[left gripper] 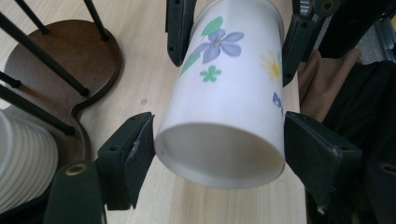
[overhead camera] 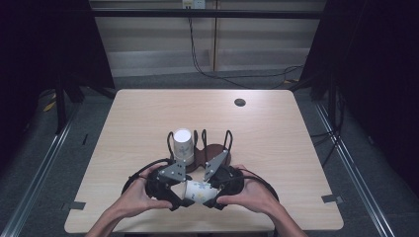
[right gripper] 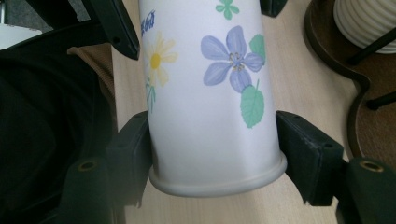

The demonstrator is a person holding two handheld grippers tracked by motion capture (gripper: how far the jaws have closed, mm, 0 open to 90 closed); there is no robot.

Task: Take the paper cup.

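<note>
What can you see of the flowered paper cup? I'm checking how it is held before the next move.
The flowered paper cup is white, printed with a purple flower, green leaves and a yellow daisy. It lies roughly level above the table, near its front edge. The right gripper is shut on the rolled rim end, its pads pressing both sides. The left gripper straddles the base end; its left pad is touching or nearly touching, while the right pad stands slightly apart. No dents show.

flowered cup (left gripper: 224, 107) rim cut off by left gripper view's top edge
</note>
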